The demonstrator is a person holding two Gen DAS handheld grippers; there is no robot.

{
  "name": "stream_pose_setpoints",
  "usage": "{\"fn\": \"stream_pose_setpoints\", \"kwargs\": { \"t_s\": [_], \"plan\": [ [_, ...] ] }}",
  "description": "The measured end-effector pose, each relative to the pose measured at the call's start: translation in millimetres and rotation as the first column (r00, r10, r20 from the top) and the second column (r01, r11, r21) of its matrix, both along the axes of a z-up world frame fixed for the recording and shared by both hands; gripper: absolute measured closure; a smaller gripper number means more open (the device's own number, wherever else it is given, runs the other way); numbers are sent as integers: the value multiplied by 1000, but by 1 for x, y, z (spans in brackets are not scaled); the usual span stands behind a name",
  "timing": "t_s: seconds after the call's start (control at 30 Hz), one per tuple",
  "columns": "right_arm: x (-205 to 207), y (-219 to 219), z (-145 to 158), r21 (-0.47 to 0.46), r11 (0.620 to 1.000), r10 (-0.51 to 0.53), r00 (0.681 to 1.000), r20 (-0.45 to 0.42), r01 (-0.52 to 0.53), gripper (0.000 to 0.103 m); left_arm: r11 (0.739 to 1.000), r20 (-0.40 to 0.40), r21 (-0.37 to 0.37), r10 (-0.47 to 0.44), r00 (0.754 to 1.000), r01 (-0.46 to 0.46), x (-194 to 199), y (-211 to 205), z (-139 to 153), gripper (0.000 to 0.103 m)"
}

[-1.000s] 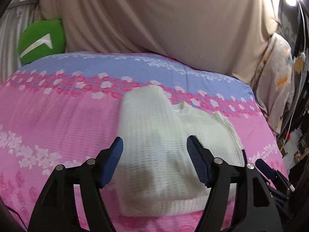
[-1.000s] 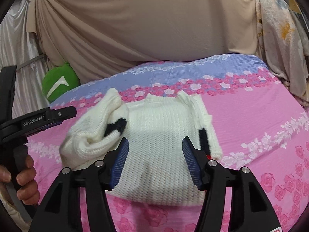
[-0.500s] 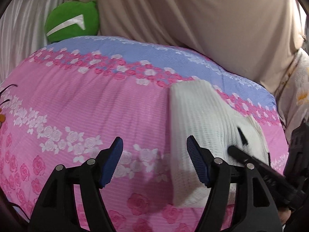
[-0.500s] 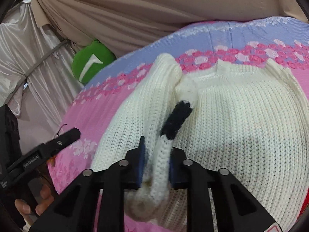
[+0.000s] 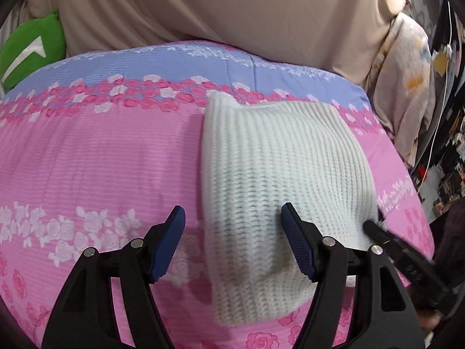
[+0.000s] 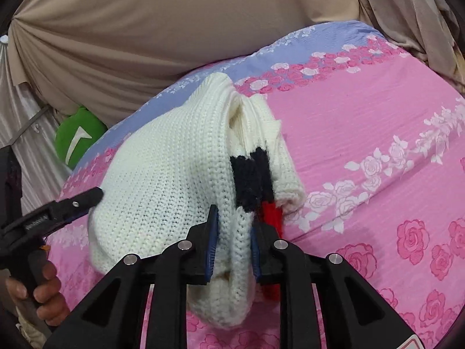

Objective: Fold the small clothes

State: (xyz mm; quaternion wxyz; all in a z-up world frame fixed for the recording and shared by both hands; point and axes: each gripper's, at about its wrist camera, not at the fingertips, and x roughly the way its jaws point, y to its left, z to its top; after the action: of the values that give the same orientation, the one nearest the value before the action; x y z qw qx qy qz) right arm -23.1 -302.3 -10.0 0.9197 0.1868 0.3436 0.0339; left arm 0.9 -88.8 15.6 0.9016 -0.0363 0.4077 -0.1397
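A: Starting at your left, the green cushion (image 5: 30, 49) is sitting at the far corner of the pink floral bedspread (image 5: 87, 160). What is your left gripper (image 5: 232, 241) doing?

B: It is hovering wide open over the near left edge of the white knit sweater (image 5: 279, 174), gripping nothing. A second ago you were holding it right over the middle of the garment; half a second ago you were swinging it off toward bare bedspread, and now you are bringing it back.

A: And moving right?

B: The sweater is lying on the bedspread, already doubled into a narrow bundle. Your right gripper (image 6: 232, 232), which was gaping over the flat garment a second ago, is now pinching a thick fold of knit near the black band (image 6: 250, 180) and red trim (image 6: 271, 215), its fingers nearly closed on it.

A: What does that mean for the fold?

B: You are carrying the left sleeve side across toward the right, so the lengthwise fold looks nearly laid. I'd judge the free left gripper is getting ready to steady the folded edge.
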Motion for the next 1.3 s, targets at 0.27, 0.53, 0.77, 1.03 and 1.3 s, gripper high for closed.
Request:
{"fn": "stream_pose_setpoints", "kwargs": {
  "t_s": [0.27,0.53,0.77,1.03,1.3],
  "plan": [
    [31,-7,28,7,999,46,998,53,-47,49,998,2,64,21,1000,-21,5,-7,-15,36],
    [33,7,65,7,996,90,971,223,-94,90,998,33,60,21,999,-23,-6,-3,2,35],
    [55,-13,0,-2,1000,23,1000,-5,-23,86,998,-5,69,-5,1000,5,-2,-18,-20,33],
    [-20,-14,21,0,1000,0,999,33,0,63,999,23,43,-1,1000,0,-20,-3,3,35],
    [-34,20,-10,-98,995,13,1000,-16,-14,88,999,-41,49,4,999,-2,-20,-4,-28,31]
  ]
}}
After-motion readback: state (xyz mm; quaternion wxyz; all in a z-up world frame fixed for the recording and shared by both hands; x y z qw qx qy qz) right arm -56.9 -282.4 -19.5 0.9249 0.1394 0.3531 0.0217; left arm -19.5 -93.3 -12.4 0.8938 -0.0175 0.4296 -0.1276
